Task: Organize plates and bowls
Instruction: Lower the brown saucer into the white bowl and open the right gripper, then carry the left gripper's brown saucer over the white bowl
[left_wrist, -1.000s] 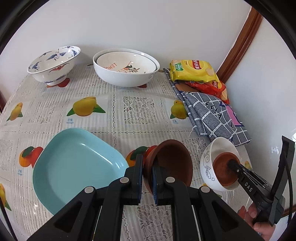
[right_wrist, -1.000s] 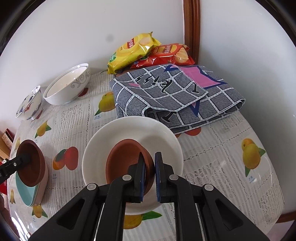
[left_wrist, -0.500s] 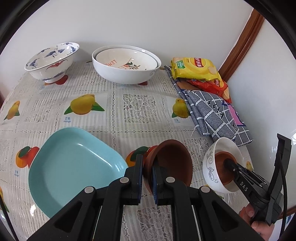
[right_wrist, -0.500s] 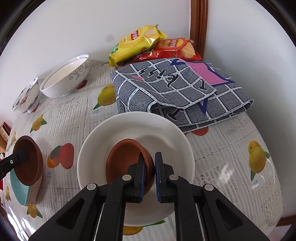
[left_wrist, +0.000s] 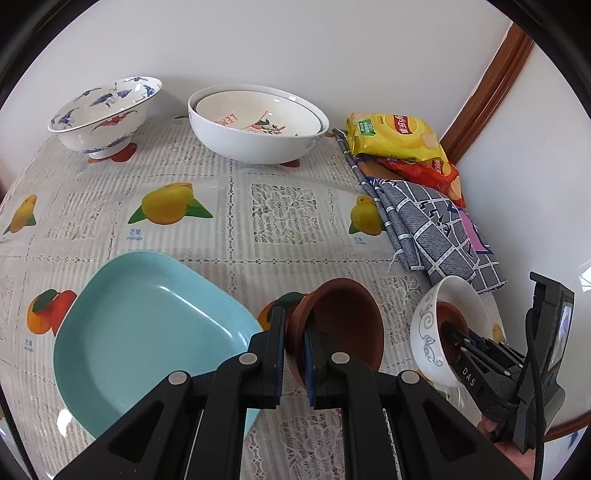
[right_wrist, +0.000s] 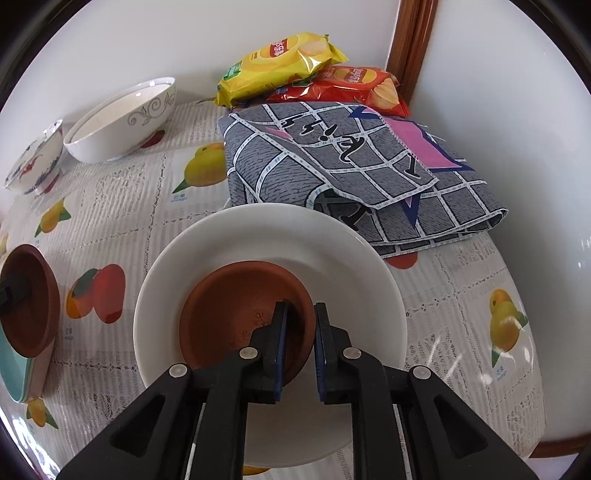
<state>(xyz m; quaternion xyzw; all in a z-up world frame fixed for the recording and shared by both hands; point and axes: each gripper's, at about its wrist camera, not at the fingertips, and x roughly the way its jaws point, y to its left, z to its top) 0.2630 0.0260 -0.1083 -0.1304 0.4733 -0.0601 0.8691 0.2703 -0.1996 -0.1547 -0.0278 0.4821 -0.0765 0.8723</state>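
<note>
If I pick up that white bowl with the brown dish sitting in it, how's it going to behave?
The white bowl looks like glazed ceramic, so probably stiff, slick and breakable. The brown dish sits loose inside and may slide if the bowl tilts. The right gripper straddles the dish's rim, jaws just opened, so nothing steadies it.

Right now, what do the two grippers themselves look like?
Both are matte black plastic with angular arms, silver round screws and blue pads inside the fingers. The right gripper, seen from the left one, bears white "DAS" lettering, a black cable and a small screen.
</note>
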